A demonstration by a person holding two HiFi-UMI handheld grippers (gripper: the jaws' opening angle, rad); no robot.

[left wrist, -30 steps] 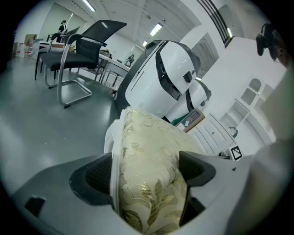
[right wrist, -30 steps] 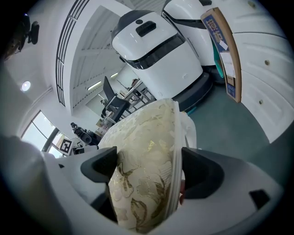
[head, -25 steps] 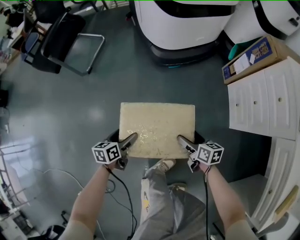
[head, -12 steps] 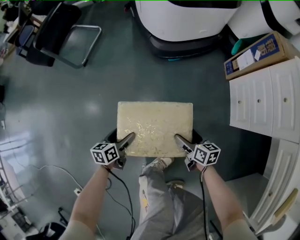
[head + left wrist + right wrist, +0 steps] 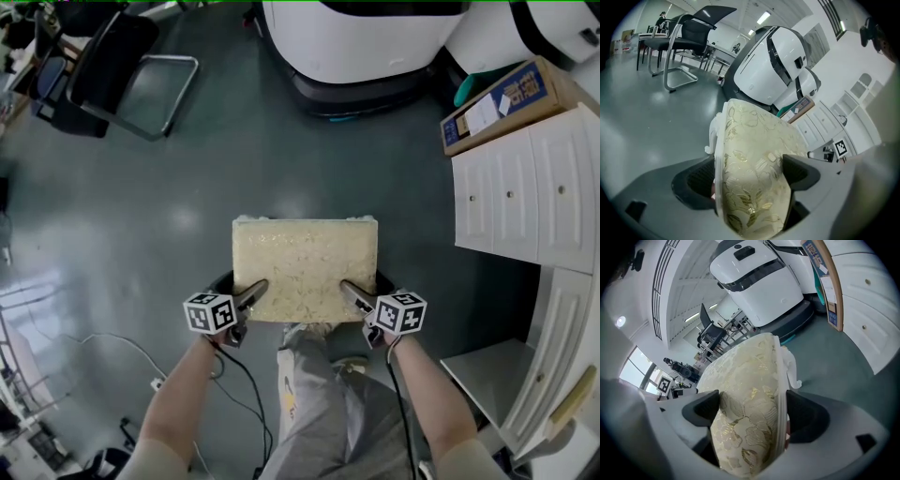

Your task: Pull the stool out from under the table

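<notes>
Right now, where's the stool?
The stool is centre of the head view, just ahead of the person's legs, its near corners clamped by the left gripper and right gripper; white cabinet to its right.

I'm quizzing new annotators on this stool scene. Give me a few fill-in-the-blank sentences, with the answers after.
The left tongs and the right tongs are both ___ on the stool.
The white cabinet stands on the person's ___ side.
The black chair is at the head view's upper ___.
Missing words: shut; right; left.
</notes>
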